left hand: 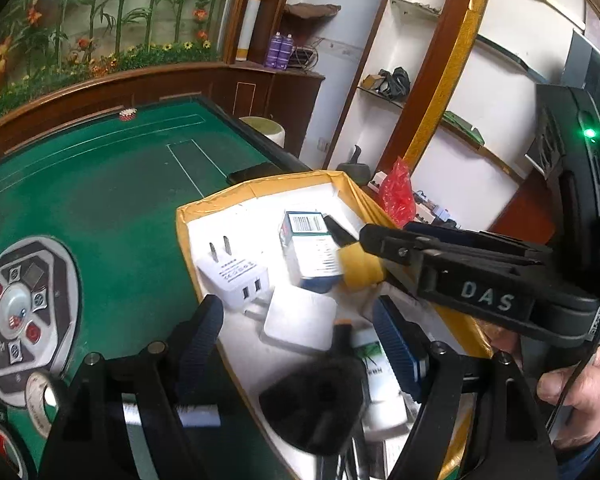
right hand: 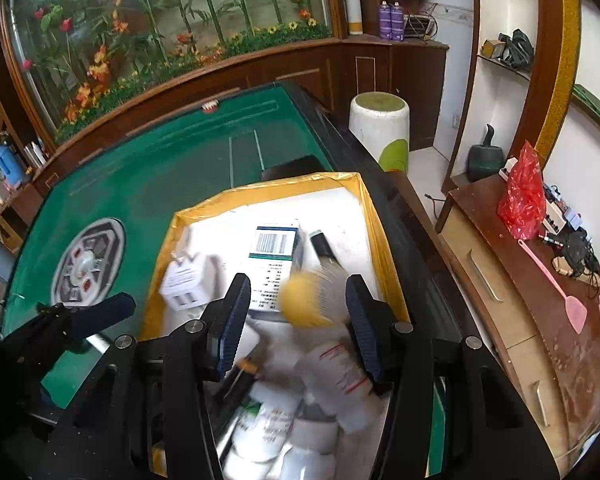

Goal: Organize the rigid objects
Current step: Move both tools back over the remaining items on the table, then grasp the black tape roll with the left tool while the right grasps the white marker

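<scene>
Two claws hang over a green tabletop [right hand: 148, 168], and near its right edge sits a shallow box [right hand: 384, 240] with yellow taped walls and a white floor, crowded with small goods. Biggest in there is a white carton with a barcode [right hand: 274, 256], lying toward the far middle. Left of it, a white plug adapter [left hand: 234, 276] rests with its two prongs up and its ports facing near. Just near of that lies a flat white square block [left hand: 300, 320]. A dark-handled brush with a yellow blurred head [right hand: 306, 294] lies slanted beside the carton's right side. White jars and bottles pile up in the near end, too blurred to tell apart.

Left claw [left hand: 300, 336] now: jaws spread wide over the near part of the box, nothing pressed between the pads. Right claw [right hand: 298, 320]: jaws parted as well, the yellow brush head showing between them, neither pad on it.
</scene>
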`<action>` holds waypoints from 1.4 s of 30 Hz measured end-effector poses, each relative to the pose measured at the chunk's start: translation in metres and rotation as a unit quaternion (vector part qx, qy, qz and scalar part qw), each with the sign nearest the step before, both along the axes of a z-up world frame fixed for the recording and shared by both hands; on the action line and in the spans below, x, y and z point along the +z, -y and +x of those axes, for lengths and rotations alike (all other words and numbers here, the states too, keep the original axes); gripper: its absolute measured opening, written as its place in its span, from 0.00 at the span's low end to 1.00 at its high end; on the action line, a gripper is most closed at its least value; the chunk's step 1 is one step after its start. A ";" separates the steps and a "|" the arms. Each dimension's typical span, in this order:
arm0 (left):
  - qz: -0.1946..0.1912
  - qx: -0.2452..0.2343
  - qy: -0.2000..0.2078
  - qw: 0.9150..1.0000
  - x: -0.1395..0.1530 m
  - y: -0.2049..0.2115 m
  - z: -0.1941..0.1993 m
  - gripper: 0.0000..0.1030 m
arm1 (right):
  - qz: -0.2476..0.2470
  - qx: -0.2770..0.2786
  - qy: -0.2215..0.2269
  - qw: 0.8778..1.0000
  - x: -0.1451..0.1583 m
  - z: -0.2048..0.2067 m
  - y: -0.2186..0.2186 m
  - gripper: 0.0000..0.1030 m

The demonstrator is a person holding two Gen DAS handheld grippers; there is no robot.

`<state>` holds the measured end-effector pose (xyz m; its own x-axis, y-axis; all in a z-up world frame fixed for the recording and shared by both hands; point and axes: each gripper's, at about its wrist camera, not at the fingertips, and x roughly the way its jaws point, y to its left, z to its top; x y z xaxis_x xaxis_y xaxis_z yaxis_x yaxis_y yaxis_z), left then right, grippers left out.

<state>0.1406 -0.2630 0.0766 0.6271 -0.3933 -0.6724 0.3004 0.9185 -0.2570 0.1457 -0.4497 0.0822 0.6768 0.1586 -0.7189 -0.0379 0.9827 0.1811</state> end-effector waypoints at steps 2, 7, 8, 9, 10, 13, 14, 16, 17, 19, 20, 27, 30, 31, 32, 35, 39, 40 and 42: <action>-0.004 0.001 0.002 1.000 0.002 -0.004 -0.007 0.75 | 0.009 -0.002 0.010 1.000 0.007 -0.010 -0.001 0.48; -0.006 0.002 0.015 1.000 0.010 -0.016 -0.026 0.75 | 0.041 0.004 0.035 0.999 0.022 -0.041 -0.013 0.48; -0.006 0.002 0.018 1.000 0.011 -0.021 -0.032 0.75 | 0.045 0.005 0.041 0.998 0.025 -0.046 -0.015 0.48; -0.007 0.003 0.020 1.000 0.012 -0.026 -0.037 0.75 | 0.051 0.009 0.049 0.997 0.028 -0.054 -0.020 0.48; -0.008 0.004 0.020 1.000 0.013 -0.030 -0.042 0.75 | 0.056 0.013 0.055 0.997 0.030 -0.062 -0.025 0.48; -0.016 0.005 0.025 1.000 0.016 -0.052 -0.065 0.75 | 0.072 0.026 0.074 0.994 0.034 -0.084 -0.043 0.48; -0.016 0.006 0.029 0.999 0.016 -0.058 -0.071 0.75 | 0.077 0.029 0.078 0.994 0.034 -0.090 -0.048 0.48; -0.013 0.017 0.041 0.999 0.019 -0.077 -0.090 0.75 | 0.087 0.045 0.085 0.992 0.032 -0.103 -0.065 0.48; -0.013 0.019 0.045 0.999 0.019 -0.084 -0.096 0.76 | 0.088 0.052 0.084 0.991 0.030 -0.106 -0.072 0.48; 0.000 0.035 0.054 0.998 0.018 -0.106 -0.113 0.76 | 0.089 0.073 0.080 0.990 0.023 -0.114 -0.093 0.48; 0.005 0.043 0.056 0.998 0.017 -0.115 -0.119 0.76 | 0.089 0.081 0.077 0.990 0.019 -0.116 -0.103 0.48; 0.048 0.120 0.033 0.991 -0.012 -0.195 -0.137 0.78 | 0.086 0.150 0.034 0.984 -0.014 -0.113 -0.168 0.48; 0.046 0.154 -0.002 0.987 -0.030 -0.219 -0.125 0.78 | 0.095 0.159 0.022 0.982 -0.027 -0.106 -0.181 0.48; 0.040 0.159 -0.017 0.986 -0.036 -0.223 -0.119 0.78 | 0.099 0.162 0.019 0.982 -0.030 -0.104 -0.184 0.48; 0.033 0.158 -0.026 0.987 -0.041 -0.224 -0.114 0.78 | 0.100 0.163 0.015 0.981 -0.035 -0.102 -0.186 0.48; 0.047 0.157 -0.043 0.986 -0.051 -0.219 -0.102 0.78 | 0.091 0.156 0.008 0.983 -0.040 -0.094 -0.186 0.48; 0.094 0.163 -0.055 0.981 -0.064 -0.206 -0.085 0.78 | 0.080 0.138 -0.003 0.987 -0.040 -0.072 -0.177 0.48; 0.101 0.164 -0.057 0.980 -0.067 -0.203 -0.081 0.78 | 0.075 0.136 -0.006 0.988 -0.040 -0.064 -0.176 0.48; 0.122 0.173 -0.055 0.976 -0.072 -0.203 -0.079 0.77 | 0.062 0.129 -0.021 0.989 -0.042 -0.050 -0.177 0.48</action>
